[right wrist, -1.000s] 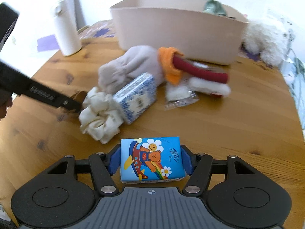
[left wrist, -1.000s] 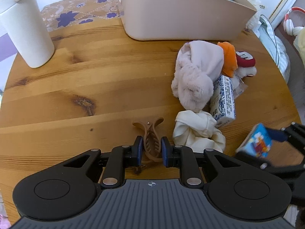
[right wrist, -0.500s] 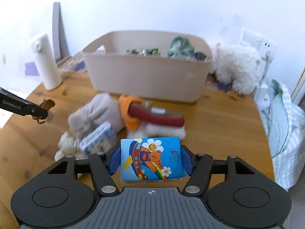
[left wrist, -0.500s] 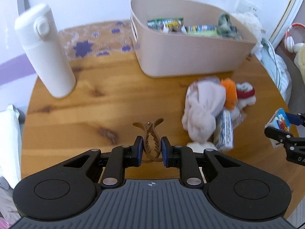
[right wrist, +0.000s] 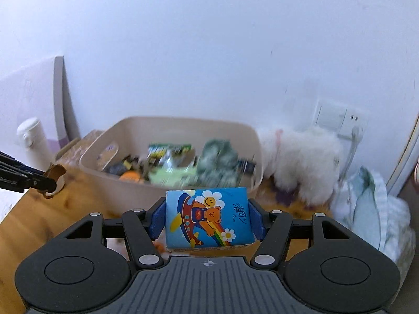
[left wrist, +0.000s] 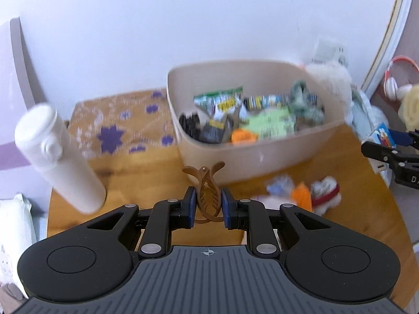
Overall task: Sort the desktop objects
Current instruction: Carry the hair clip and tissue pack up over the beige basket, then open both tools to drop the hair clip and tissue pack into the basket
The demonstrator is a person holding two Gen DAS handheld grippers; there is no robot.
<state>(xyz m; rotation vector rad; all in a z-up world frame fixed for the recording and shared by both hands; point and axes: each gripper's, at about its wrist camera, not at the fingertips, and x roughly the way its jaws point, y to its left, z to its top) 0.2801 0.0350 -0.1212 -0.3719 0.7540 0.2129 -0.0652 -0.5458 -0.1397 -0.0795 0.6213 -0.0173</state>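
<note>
I've got the beige bin [left wrist: 251, 154] already well stocked with packets and bits. On the table [left wrist: 146, 172] a heap of plush toys [left wrist: 303, 196] waits unsorted. My right gripper [right wrist: 207, 219] clamps the blue tissue pack [right wrist: 208, 218]; my left gripper [left wrist: 208, 206] pinches the brown hair claw [left wrist: 207, 193], both raised short of the bin.

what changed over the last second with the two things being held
Both grippers rose off the table toward the beige bin. The left gripper carried the brown hair claw up, the right gripper the blue tissue pack. Neither grip changed; the plush toys stayed on the table.
</note>
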